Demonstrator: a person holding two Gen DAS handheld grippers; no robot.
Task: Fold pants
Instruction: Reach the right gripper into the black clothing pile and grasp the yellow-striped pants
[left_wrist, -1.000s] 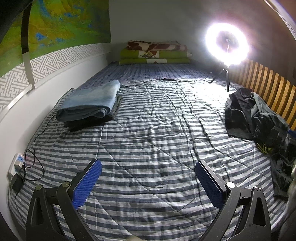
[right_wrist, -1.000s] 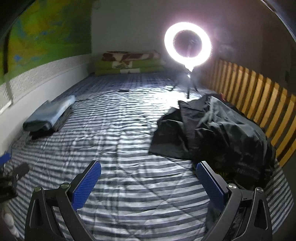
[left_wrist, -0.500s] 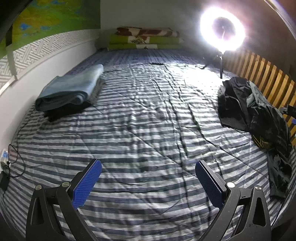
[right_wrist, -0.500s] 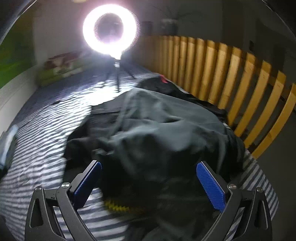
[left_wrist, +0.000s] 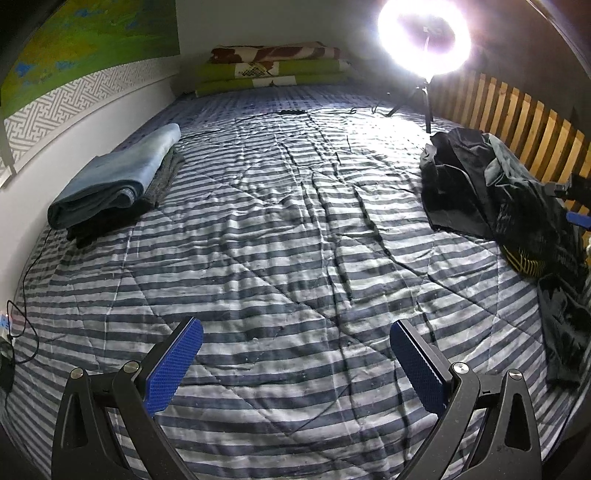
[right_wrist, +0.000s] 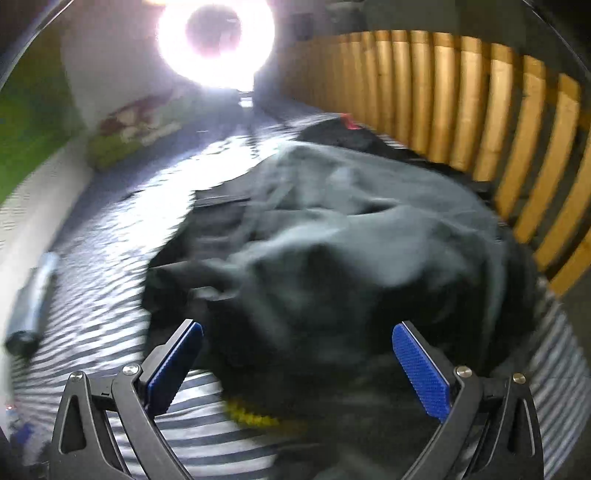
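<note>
Right wrist view: the spread right claw (right_wrist: 297, 356) is aimed at the crumpled pants (right_wrist: 332, 251) at 12 o'clock; the reach is judged underway, and an edge must be pinched next.

Grey-and-white striped quilt (left_wrist: 295, 229); dark charcoal crumpled pants (left_wrist: 491, 199) at three o'clock, yellow-patterned waistband (left_wrist: 526, 260); folded light-blue cloth (left_wrist: 110, 181) at ten.

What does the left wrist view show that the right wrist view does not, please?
Only the left wrist view shows the black cable at the bed's edge and the open left hand-held gripper. Only the right wrist view shows the red tag and the open right hand-held gripper. Both show the dark pants pile and ring light.
</note>
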